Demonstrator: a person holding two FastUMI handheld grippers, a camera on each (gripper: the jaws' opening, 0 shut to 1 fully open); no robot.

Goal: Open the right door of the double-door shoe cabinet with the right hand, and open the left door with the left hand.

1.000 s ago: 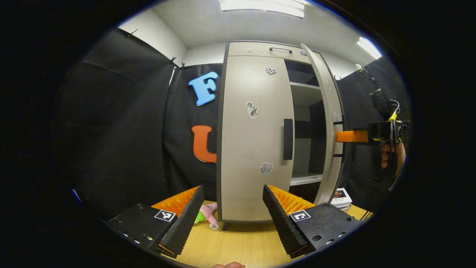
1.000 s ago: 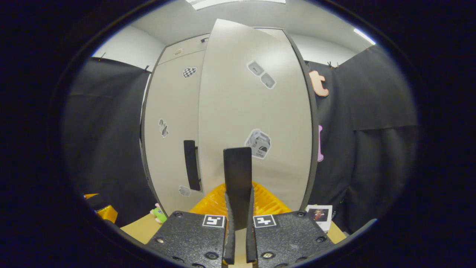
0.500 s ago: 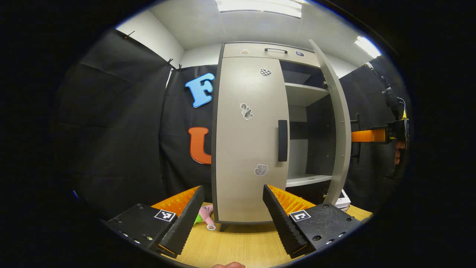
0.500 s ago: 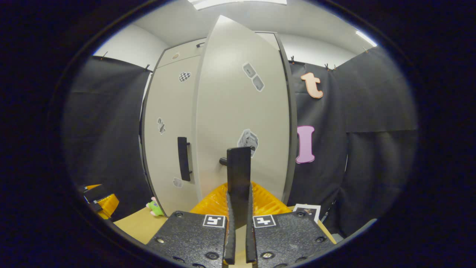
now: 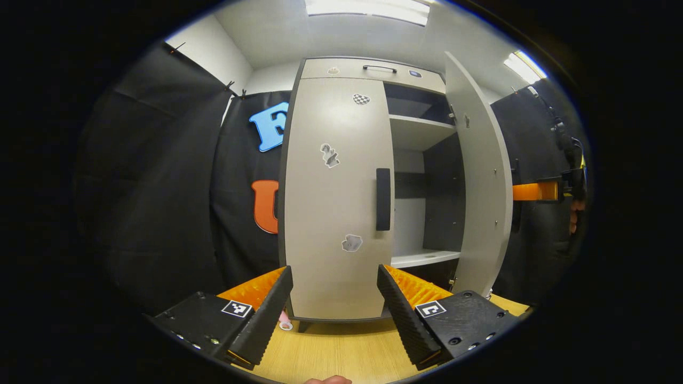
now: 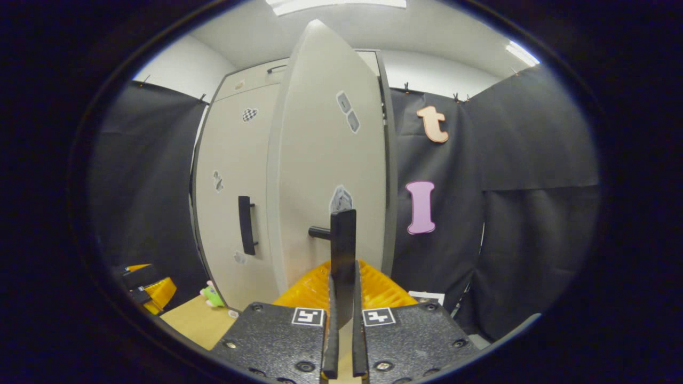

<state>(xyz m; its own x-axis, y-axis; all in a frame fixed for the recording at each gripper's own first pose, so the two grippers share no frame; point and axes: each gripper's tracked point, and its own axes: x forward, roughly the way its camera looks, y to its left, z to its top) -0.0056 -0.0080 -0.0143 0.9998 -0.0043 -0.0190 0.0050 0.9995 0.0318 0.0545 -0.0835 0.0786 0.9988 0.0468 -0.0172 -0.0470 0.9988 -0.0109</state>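
A tall pale shoe cabinet (image 5: pixel 341 72) stood on a wooden table (image 5: pixel 336 352). Its right door (image 5: pixel 480 176) was swung well open, showing shelves; its left door (image 5: pixel 333 197) was closed. The right gripper (image 6: pixel 341 298) was clamped on the right door's handle (image 6: pixel 341 234). The left gripper (image 5: pixel 333 298) hung open, short of the left door's handle (image 5: pixel 382 199). A good pull would likely follow the hinge's arc, grip kept firm.

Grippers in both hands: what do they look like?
The left gripper has two wedge-shaped fingers with ridged inner faces, on black grainy blocks with screws, each bearing a small square black-and-white marker. The right gripper has the same blocks and markers; in the left gripper view a dark cable rises behind it.
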